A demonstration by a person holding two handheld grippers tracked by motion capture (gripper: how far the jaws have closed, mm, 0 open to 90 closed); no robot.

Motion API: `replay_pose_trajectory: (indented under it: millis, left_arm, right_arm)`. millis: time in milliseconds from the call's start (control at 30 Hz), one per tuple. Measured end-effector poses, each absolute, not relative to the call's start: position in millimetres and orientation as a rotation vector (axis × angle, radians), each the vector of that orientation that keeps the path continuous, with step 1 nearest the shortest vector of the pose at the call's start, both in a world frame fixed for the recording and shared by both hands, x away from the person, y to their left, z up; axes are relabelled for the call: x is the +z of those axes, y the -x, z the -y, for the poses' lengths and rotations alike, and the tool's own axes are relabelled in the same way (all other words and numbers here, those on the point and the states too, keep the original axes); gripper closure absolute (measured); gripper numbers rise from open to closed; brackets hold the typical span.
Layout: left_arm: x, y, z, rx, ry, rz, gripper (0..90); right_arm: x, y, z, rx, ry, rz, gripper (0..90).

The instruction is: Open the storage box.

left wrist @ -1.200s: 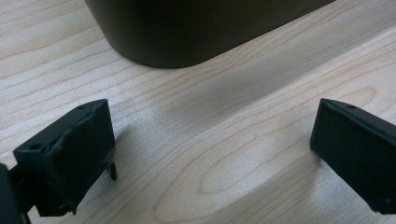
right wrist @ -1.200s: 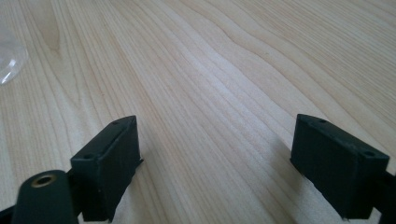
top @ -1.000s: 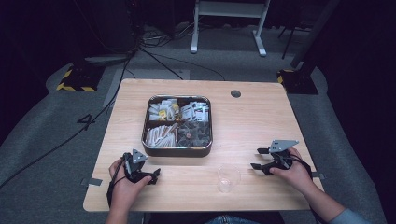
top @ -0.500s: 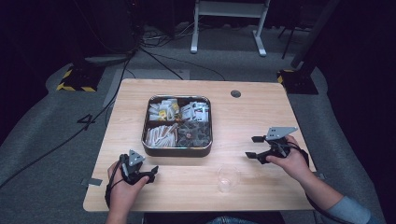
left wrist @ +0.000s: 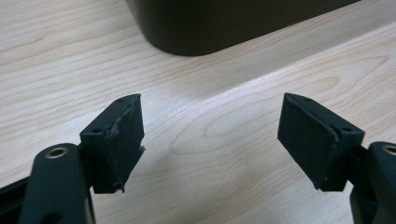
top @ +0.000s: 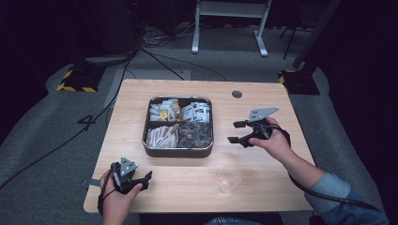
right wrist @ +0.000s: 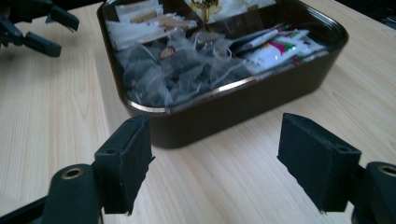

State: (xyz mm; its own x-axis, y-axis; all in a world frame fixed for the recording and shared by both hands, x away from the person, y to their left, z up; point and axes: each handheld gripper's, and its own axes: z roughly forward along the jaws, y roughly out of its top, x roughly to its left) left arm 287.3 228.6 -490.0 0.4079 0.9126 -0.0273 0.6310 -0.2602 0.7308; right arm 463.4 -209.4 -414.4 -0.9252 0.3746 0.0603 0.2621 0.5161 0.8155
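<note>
A dark rectangular tin [top: 178, 153] stands at the table's middle, divided into compartments of sachets and mesh tea bags [right wrist: 177, 70]. My right gripper [top: 233, 132] hovers just right of the tin, raised off the table, pointing at it. In the right gripper view its jaws [right wrist: 215, 158] stand open and empty before the tin's wall [right wrist: 233, 114]. My left gripper [top: 145, 180] rests low near the front left edge. The left gripper view shows its jaws [left wrist: 210, 135] open over bare wood, with the tin's corner [left wrist: 224, 23] ahead.
A small clear glass cup [top: 229, 179] sits near the front edge, between the two hands. The light wooden table [top: 263, 187] has a round grommet hole [top: 237, 93] at the back right. The left gripper [right wrist: 37, 28] appears far off in the right gripper view.
The right hand has lifted and moved away from the front edge toward the tin's right side. The left hand has shifted slightly along the front left edge.
</note>
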Motion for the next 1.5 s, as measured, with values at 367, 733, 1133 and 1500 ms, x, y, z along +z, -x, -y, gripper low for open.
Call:
replay_pose_trajectory:
  millis: [367, 733, 1133, 1500]
  left_arm:
    - [-492, -287, -236, 0.542, -1.973, -1.342, 23.7]
    - [-493, -291, -237, 0.53, -1.985, -1.334, 23.7]
    - [-497, -295, -234, 0.516, -2.01, -1.32, 23.5]
    - [-499, -297, -230, 0.504, -2.036, -1.308, 23.5]
  right_arm:
    - [-404, -490, 171, 1.367, -0.529, -2.638, 26.1]
    - [-406, -507, 137, 1.344, -0.533, -2.622, 26.8]
    - [-422, -518, 95, 1.291, -0.512, -2.666, 30.9]
    - [-422, -522, 63, 1.28, -0.494, -2.684, 33.0]
